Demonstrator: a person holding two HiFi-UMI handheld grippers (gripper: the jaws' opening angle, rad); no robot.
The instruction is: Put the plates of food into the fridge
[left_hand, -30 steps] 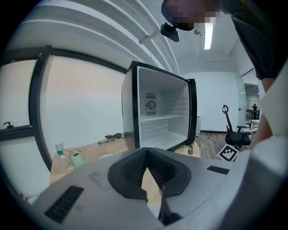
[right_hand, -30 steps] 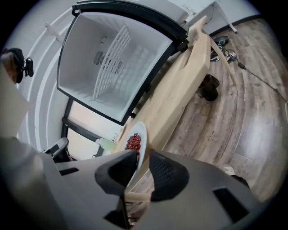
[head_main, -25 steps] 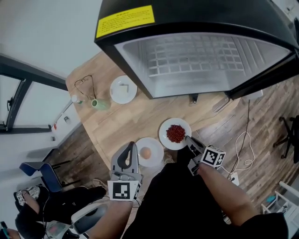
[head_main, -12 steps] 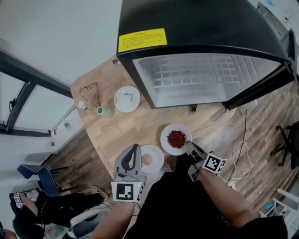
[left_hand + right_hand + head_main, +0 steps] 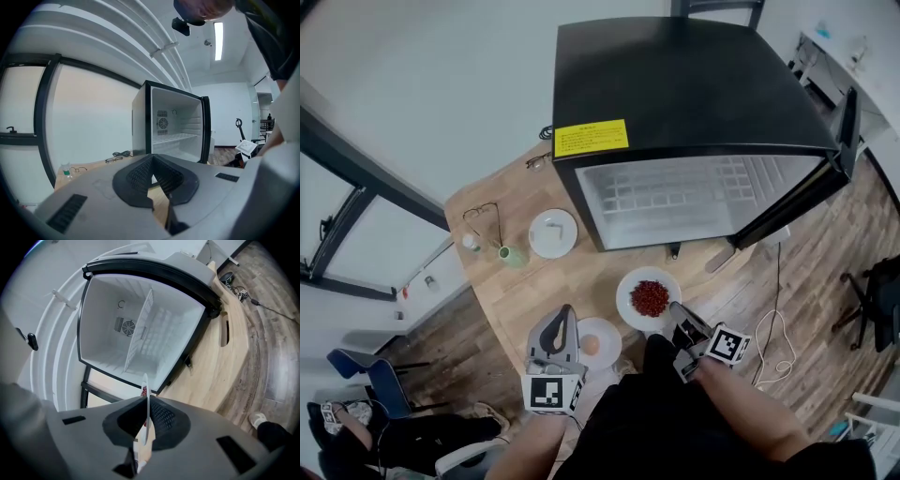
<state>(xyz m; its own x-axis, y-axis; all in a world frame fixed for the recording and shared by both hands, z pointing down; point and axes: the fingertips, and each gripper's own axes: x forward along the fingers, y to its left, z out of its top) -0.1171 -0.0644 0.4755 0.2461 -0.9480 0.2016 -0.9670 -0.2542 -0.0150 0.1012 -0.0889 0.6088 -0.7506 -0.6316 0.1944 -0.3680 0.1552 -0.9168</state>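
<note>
A white plate of red food (image 5: 649, 298) lies on the wooden table (image 5: 581, 267) in front of the open fridge (image 5: 694, 192). My right gripper (image 5: 675, 310) is shut on that plate's near rim. In the right gripper view the plate (image 5: 146, 413) shows edge-on, pinched between the pads, with the empty fridge (image 5: 140, 333) beyond. A second plate with an egg (image 5: 593, 344) sits to the left. Just beside it is my left gripper (image 5: 565, 312), shut with nothing in it. The left gripper view has those jaws (image 5: 152, 158) closed, facing the fridge (image 5: 176, 133).
A third white plate (image 5: 553, 232), a small green bottle (image 5: 508, 253) and a pair of glasses (image 5: 483, 217) lie at the table's far left. The fridge door (image 5: 797, 202) stands open to the right. A white cable (image 5: 773, 323) lies on the floor at right.
The head view has tilted, so the fridge now sits higher and smaller in it. Both grippers and the plates keep their places on the table.
</note>
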